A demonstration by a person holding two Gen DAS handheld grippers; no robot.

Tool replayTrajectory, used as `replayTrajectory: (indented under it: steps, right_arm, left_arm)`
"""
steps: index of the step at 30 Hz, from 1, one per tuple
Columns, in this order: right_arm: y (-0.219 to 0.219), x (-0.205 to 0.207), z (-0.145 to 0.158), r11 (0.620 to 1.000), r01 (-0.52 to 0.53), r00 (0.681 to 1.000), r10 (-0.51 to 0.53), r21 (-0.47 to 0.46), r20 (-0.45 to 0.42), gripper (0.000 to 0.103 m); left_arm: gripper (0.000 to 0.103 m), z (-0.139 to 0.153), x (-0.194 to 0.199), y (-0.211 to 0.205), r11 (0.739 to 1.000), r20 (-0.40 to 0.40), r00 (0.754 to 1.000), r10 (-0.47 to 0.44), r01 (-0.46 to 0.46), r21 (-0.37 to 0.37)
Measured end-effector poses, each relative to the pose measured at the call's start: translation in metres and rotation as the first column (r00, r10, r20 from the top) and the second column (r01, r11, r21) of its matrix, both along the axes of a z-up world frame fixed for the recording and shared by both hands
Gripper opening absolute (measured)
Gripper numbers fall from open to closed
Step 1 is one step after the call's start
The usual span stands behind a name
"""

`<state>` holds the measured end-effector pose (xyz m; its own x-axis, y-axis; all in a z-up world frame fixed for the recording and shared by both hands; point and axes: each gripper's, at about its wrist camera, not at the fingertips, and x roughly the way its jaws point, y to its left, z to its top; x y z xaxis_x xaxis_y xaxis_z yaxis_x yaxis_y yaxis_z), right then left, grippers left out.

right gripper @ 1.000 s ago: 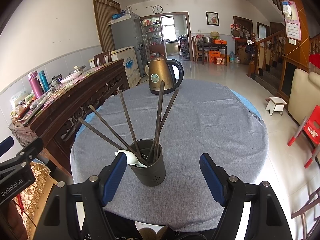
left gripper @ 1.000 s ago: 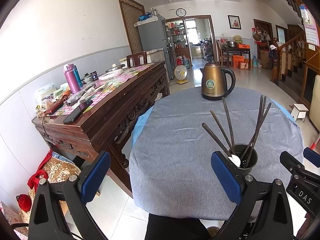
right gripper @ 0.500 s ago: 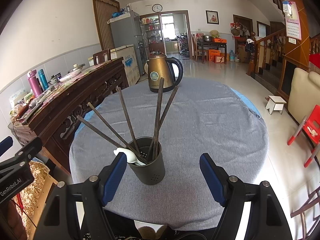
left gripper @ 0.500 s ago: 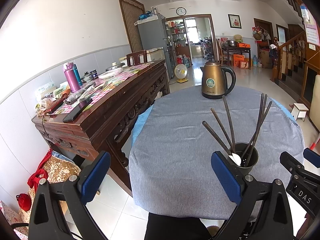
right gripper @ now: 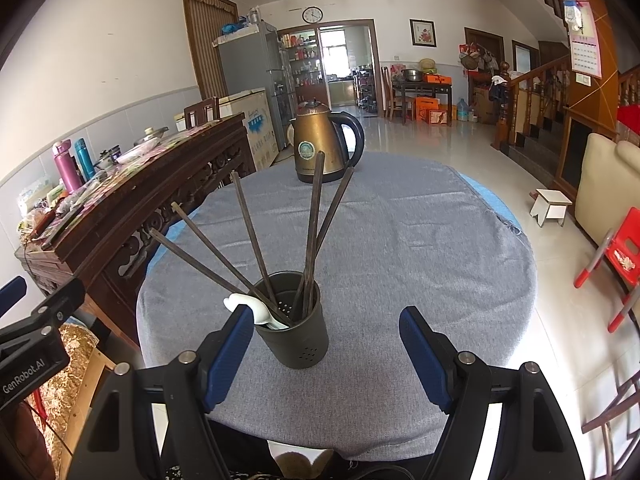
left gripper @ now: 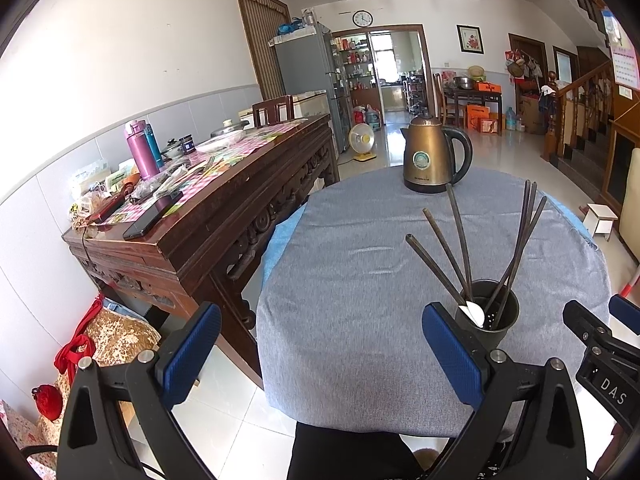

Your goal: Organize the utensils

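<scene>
Right wrist: dark perforated utensil cup [right gripper: 295, 330], fanned chopsticks [right gripper: 256, 232], white spoon [right gripper: 256, 310]; hand-held gripper [right gripper: 326, 354] wide apart, empty.

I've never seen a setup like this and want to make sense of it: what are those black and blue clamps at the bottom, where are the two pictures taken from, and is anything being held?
They are hand-held grippers, one in each of a person's hands, each carrying a camera that looks forward along its two blue-padded fingers. One picture comes from the left gripper, the other from the right gripper. Both stand open and hold nothing. On the round table's grey cloth stand a dark utensil holder, with chopsticks and a white spoon in it, and a bronze kettle.
</scene>
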<state>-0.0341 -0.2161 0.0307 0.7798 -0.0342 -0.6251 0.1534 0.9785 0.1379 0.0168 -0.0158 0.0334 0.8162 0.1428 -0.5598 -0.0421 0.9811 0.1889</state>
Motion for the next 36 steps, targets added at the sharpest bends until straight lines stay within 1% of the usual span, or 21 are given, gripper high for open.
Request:
replayTrajectory:
  steps: [13,26,36]
  right_arm:
    - [0.001,0.005,-0.008,1.000,0.008,1.000,-0.008,-0.020,-0.027,0.079]
    - [0.005,0.009,-0.011,0.999,-0.004,0.999,0.002,-0.045,-0.048,0.079]
    - [0.010,0.010,-0.010,0.998,-0.010,0.999,0.007,-0.065,-0.046,0.079]
  left_arm:
    - [0.100,-0.009,0.007,0.004,1.000,-0.025,1.000,0.018,-0.018,-0.005]
    - [0.100,-0.011,0.007,0.004,1.000,-0.032,0.999,0.007,-0.008,-0.012]
    - [0.100,-0.012,0.008,0.007,0.999,-0.043,0.999,-0.007,0.005,-0.036]
